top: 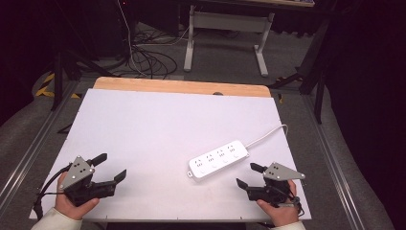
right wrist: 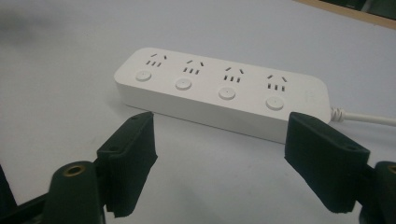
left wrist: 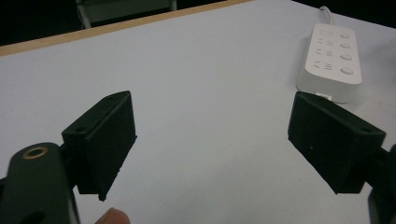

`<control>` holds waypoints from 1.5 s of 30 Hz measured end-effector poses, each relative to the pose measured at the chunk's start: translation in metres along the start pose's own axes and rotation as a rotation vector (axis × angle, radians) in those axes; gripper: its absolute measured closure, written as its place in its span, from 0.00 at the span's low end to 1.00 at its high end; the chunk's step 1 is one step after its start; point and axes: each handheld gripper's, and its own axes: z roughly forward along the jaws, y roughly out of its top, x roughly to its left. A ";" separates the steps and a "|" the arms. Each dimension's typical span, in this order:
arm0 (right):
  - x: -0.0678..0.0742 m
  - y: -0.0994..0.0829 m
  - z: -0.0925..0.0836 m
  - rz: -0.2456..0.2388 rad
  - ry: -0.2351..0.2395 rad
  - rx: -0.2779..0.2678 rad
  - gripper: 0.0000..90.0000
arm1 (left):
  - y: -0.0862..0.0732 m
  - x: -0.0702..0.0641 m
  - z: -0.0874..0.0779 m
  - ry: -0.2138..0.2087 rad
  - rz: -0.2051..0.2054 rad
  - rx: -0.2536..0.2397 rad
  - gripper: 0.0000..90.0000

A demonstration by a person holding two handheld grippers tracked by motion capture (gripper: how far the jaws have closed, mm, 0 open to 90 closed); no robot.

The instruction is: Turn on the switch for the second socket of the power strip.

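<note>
A white power strip (top: 219, 160) with several sockets and round buttons lies on the white table top (top: 158, 124), right of the middle; its white cable (top: 268, 135) runs off to the right edge. My right gripper (top: 244, 175) hovers just in front of the strip (right wrist: 219, 91), open, nothing between its jaws. At the front left my left gripper (top: 111, 166) is held open and empty, well apart from the strip (left wrist: 332, 58), which shows at the far right of its view.
The table's wooden back edge (top: 182, 86) lies beyond the white sheet. Behind it on the floor are tangled cables (top: 148, 60) and a white desk frame (top: 225, 38). Metal rails (top: 28, 153) run along both sides of the table.
</note>
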 end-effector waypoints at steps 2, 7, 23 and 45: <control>0.000 0.000 0.000 -0.004 -0.003 -0.002 0.29 | 0.000 0.000 0.000 -0.002 0.001 -0.001 0.17; 0.000 0.000 0.000 -0.009 -0.009 -0.003 0.31 | 0.001 -0.001 -0.001 0.000 -0.008 -0.006 0.17; 0.002 0.002 0.000 -0.030 -0.011 0.000 0.39 | 0.002 -0.002 -0.003 -0.012 -0.022 -0.032 0.16; 0.000 0.046 -0.002 -0.042 -0.018 -0.006 0.47 | 0.003 -0.003 -0.004 -0.004 -0.010 -0.031 0.15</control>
